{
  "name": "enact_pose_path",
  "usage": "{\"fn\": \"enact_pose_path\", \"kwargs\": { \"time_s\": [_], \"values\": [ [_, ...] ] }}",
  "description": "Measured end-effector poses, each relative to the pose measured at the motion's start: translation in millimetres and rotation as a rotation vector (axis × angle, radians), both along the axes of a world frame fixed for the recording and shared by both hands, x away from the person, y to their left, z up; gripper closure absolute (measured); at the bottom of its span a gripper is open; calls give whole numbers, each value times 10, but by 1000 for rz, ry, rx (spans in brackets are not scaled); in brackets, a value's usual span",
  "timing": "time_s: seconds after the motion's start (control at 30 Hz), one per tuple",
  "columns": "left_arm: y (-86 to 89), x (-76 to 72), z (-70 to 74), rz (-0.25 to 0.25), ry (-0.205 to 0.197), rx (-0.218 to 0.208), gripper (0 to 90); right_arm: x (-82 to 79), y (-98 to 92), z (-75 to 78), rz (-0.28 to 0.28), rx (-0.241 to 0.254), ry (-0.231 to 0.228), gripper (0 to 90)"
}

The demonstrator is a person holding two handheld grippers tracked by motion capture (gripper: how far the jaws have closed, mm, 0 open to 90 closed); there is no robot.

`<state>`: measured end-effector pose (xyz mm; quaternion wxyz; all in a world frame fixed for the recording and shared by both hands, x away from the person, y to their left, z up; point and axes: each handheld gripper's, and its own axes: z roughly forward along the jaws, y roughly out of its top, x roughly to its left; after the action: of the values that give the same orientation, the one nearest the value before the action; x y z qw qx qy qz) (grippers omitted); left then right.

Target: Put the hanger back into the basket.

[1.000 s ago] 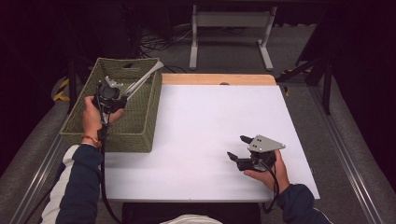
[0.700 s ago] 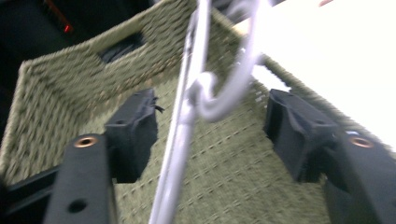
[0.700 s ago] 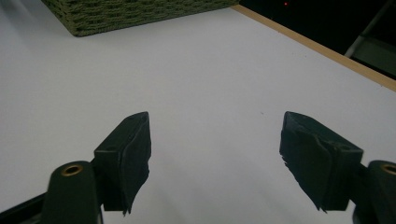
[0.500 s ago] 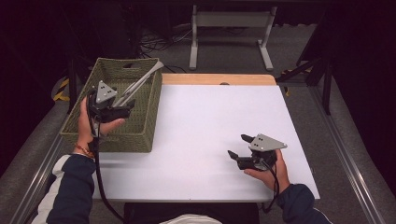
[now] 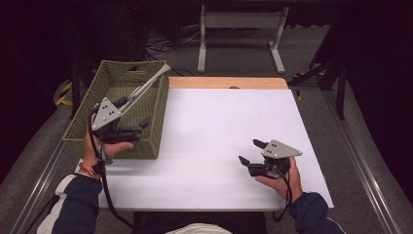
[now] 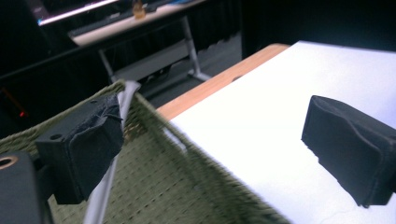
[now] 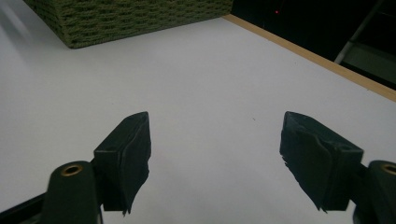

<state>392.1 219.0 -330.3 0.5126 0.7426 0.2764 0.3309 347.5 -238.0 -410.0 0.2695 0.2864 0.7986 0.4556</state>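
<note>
Left tongs (image 5: 130, 117) over green basket (image 5: 158, 117)

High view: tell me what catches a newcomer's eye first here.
The green woven basket at the table's left edge stands out, with long metal tongs leaning out over its far right corner. The left hand-held gripper hovers open above the basket. The right hand-held gripper is open over the bare white table, near its front right.
</note>
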Motion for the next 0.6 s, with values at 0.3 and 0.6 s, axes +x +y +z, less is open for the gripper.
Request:
{"fn": "enact_pose_path", "kwargs": {
  "time_s": [0.3, 0.6],
  "values": [
    [-79, -302, -162, -115, -31, -63, 56, -40, -69, 19, -27, 28, -41, 239],
    [-164, -533, -427, -159, -30, -52, 57, -110, -128, 1, -108, 43, -107, 142]
  ]
}}
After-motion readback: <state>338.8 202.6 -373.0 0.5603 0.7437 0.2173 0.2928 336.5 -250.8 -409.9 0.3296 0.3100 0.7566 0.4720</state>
